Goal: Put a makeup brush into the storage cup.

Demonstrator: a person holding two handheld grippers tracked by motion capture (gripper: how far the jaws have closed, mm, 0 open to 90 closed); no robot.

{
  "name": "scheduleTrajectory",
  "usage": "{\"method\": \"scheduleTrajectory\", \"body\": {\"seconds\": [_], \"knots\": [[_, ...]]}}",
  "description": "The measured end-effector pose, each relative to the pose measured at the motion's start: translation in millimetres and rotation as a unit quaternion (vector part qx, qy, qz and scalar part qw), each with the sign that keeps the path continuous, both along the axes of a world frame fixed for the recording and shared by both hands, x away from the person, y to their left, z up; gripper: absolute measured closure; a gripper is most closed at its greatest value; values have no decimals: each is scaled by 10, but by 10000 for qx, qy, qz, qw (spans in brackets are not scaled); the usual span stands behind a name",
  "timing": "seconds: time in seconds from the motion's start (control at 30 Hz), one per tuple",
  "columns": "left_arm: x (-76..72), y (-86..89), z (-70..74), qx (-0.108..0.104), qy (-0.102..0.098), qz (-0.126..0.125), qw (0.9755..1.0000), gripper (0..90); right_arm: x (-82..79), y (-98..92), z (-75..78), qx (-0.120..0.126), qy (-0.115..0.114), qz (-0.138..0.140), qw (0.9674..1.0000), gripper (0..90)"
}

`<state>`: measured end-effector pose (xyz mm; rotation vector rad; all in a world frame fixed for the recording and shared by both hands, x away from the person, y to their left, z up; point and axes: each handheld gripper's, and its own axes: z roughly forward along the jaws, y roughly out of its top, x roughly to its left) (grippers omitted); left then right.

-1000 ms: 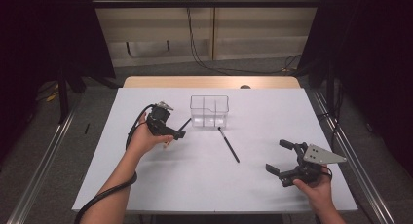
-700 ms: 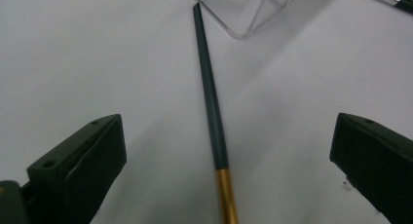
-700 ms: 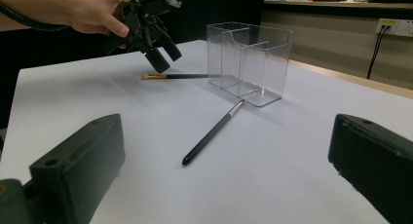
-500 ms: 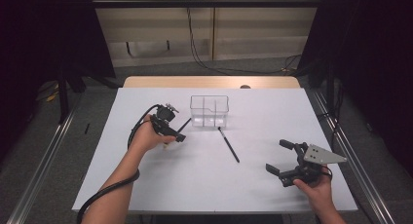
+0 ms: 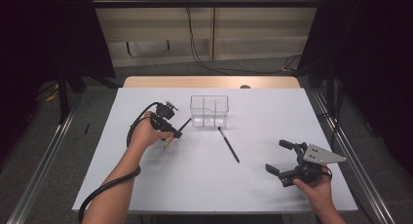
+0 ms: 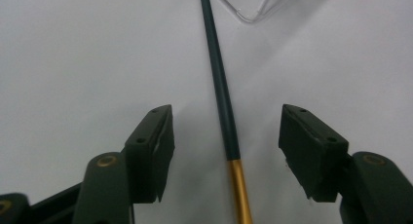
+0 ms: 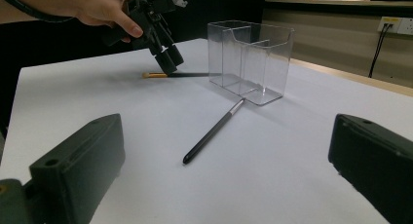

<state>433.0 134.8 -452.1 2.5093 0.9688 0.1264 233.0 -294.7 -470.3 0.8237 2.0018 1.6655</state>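
At frame centre-left on the counter (image 5: 272,190), our left tongs (image 6: 226,151) gape empty astride a thin, stiff, light-looking pen (image 6: 220,87) beside the clear box (image 5: 209,110), best pinched mid-shaft, while our right tongs (image 5: 283,159) wait open, empty.

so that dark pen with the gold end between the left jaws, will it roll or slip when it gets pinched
The green-and-gold pen looks round and slim, so it may roll if a pad of the left gripper nudges it first. Its glossy finish suggests some slip. It lies straight and looks stiff and probably light, so it should lift without sagging.
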Motion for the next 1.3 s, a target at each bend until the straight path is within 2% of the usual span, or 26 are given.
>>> {"method": "scheduleTrajectory", "body": {"seconds": [0.07,0.13,0.37,0.43,0.53,0.67,0.73,0.87,0.97,1.1,1.3], "knots": [[-8,-4,-6,-58,43,-47,10000,429,0,0,1,-2,-2,1,10000,0],[-14,-10,-14,11,30,-87,10000,457,1,-1,2,-7,-8,11,10000,0],[0,-37,-40,205,337,-122,9991,583,6,1,-4,-30,34,32,10000,0],[-3,-63,-38,318,271,-189,9989,619,7,2,-5,-30,36,33,10000,0],[9,-91,-28,492,295,-312,9979,666,12,4,-9,-42,46,43,10000,0],[1,-123,-26,493,392,-409,9972,772,15,6,-12,-68,43,45,10000,0],[5,-115,-28,481,418,-361,9973,794,16,9,-16,-63,62,48,9999,0],[26,-73,-53,266,512,-223,9981,796,17,13,-17,-83,73,63,9999,0],[28,-59,-56,220,550,-137,9981,800,20,17,-16,-95,56,71,9999,0],[39,-31,-59,90,675,196,9975,822,29,23,-19,-89,77,76,9999,0],[17,-23,-49,-3,657,457,9968,836,37,18,-27,-119,88,72,9999,0]]}}
